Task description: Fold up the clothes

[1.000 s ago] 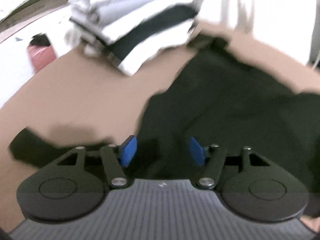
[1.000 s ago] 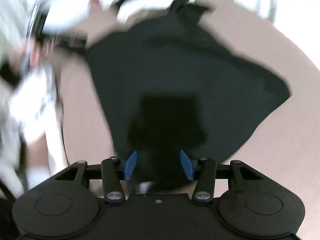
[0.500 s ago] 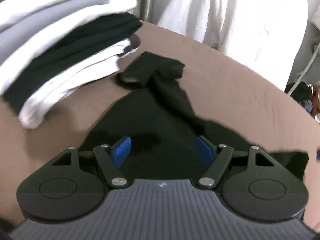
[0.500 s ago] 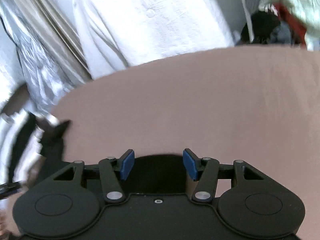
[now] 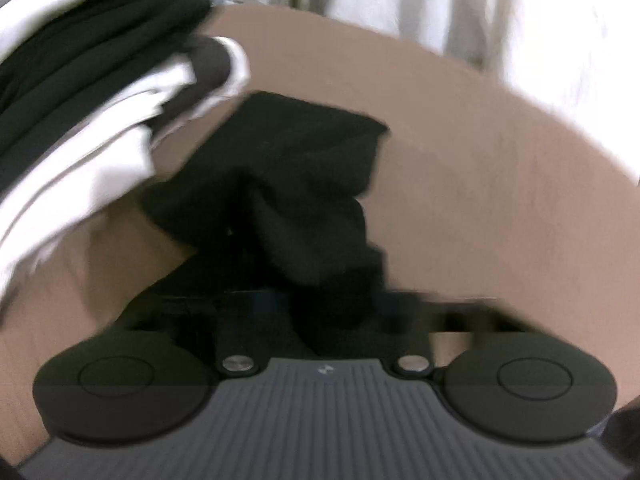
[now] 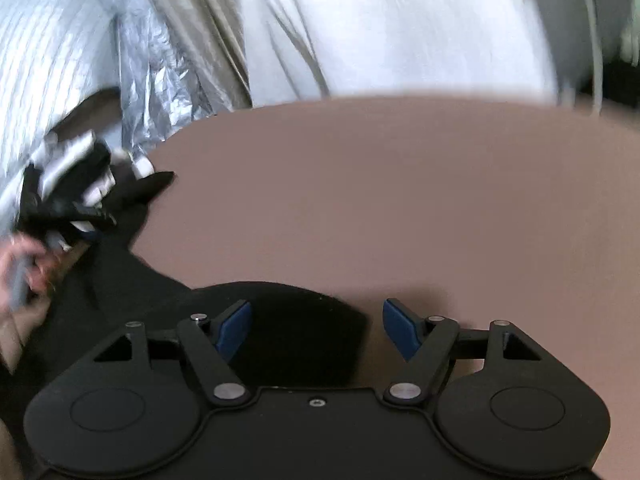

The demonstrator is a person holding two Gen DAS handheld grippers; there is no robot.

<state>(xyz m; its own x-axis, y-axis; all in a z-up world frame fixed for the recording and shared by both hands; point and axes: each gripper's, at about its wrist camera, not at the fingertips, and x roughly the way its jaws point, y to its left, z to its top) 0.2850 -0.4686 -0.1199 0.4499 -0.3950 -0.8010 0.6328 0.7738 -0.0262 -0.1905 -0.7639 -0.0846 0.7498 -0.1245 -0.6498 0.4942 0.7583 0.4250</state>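
A black garment lies crumpled on the brown table, one sleeve end reaching toward the far edge. My left gripper is shut on a bunched fold of it, and the fabric hides the pads. In the right wrist view the same garment spreads from the left under my right gripper. Its blue pads stand apart and are closing slightly over the garment's rounded edge without pressing it. The left gripper shows far left in that view, blurred, with a hand behind it.
A stack of folded black, white and grey clothes sits at the table's left, close to the garment. White cloth and silver foil sheeting hang behind the far edge. Bare brown table stretches ahead and to the right.
The left gripper moved along the garment toward the sleeve end and closed on the fabric. The right gripper swung from over the garment's middle down to its right edge, still open.
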